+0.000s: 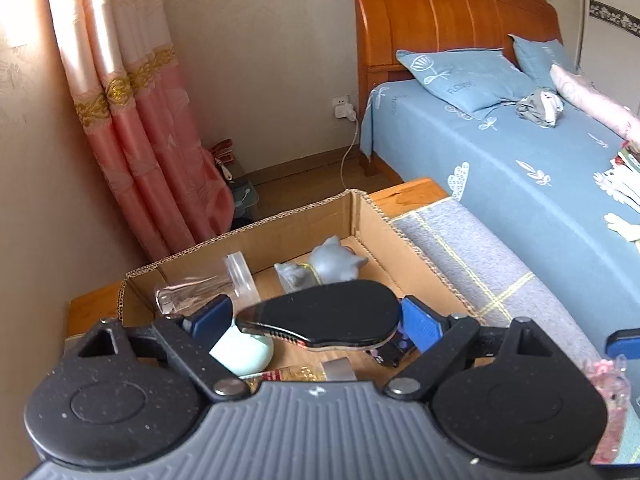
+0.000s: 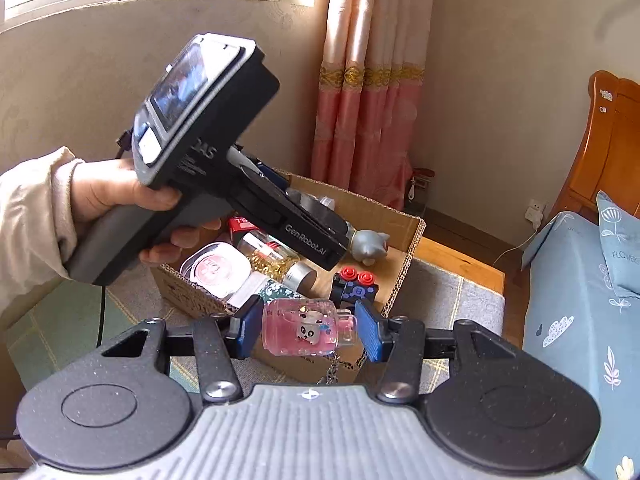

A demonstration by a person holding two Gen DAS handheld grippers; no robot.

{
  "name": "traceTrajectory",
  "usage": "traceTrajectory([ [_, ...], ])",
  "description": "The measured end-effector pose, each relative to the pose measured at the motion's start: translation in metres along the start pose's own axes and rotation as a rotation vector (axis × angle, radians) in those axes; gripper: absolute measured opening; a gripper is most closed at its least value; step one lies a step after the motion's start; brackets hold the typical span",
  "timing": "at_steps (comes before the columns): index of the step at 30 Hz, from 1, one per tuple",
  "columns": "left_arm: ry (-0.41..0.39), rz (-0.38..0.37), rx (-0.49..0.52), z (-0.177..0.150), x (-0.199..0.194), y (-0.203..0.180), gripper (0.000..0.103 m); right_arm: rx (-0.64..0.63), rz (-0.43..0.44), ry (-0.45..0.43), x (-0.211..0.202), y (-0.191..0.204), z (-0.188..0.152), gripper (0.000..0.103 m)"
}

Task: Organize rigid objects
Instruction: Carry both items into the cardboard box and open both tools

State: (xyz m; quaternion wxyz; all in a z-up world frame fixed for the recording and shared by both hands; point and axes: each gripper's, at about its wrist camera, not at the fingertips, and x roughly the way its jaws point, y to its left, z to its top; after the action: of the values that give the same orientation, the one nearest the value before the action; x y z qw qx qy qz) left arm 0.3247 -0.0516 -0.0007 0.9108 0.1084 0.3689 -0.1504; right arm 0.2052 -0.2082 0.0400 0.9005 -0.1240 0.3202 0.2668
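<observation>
Left jaws: the left gripper stands spread wide, its blue pads pinching a flat black paddle at its two ends, so the paddle's long axis runs straight across from one pad to the other.
Right jaws: the right gripper is drawn close on a small pink clear keychain bottle with a panda charm on its front; the bottle lies sideways between the pads, and its chain hangs below.
What lies under the left: the cardboard box is directly beneath and ahead of the paddle, already holding a grey cat figure, a clear glass bottle on its side and a pale mint round thing.
What lies ahead of the right: the same box, just beyond and below the pink bottle, with a jar of gold beads, a round lidded tub and a black toy block with red studs inside.
Nearer hand: the left, I'd say; from the right-hand view the person's hand holds that gripper right over the box.
What the move turns on: the paddle lies crosswise over the crowded near part of the box, so it probably wants the open floor towards the cat.
Surroundings: the box sits on a grey checked cloth beside the bed.
</observation>
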Motion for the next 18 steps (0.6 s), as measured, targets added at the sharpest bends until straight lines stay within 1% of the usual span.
traceTrajectory([
  [2, 0.004, 0.017, -0.017, -0.002, 0.002, 0.006, 0.091, 0.01, 0.01, -0.007, 0.002, -0.005, 0.006, 0.055],
  [4, -0.013, 0.028, -0.03, -0.005, -0.004, 0.011, 0.091, 0.021, 0.014, -0.014, 0.005, -0.009, 0.011, 0.055],
  [7, -0.043, 0.036, -0.052, -0.012, -0.019, 0.02, 0.096, 0.04, 0.031, -0.02, 0.011, -0.015, 0.018, 0.055],
  [10, -0.079, 0.063, -0.062, -0.024, -0.038, 0.024, 0.099, 0.045, 0.028, -0.01, 0.02, -0.017, 0.021, 0.055],
  [12, -0.089, 0.076, -0.066, -0.032, -0.049, 0.025, 0.099, 0.052, 0.032, -0.003, 0.025, -0.019, 0.025, 0.055],
  [14, -0.098, 0.074, -0.077, -0.039, -0.06, 0.028, 0.099, 0.068, 0.031, -0.011, 0.025, -0.023, 0.029, 0.055],
  [16, -0.104, 0.056, -0.094, -0.044, -0.069, 0.031, 0.099, 0.086, 0.042, -0.025, 0.022, -0.025, 0.034, 0.055],
  [18, -0.11, 0.04, -0.105, -0.046, -0.075, 0.032, 0.099, 0.076, 0.044, -0.022, 0.021, -0.024, 0.037, 0.055],
])
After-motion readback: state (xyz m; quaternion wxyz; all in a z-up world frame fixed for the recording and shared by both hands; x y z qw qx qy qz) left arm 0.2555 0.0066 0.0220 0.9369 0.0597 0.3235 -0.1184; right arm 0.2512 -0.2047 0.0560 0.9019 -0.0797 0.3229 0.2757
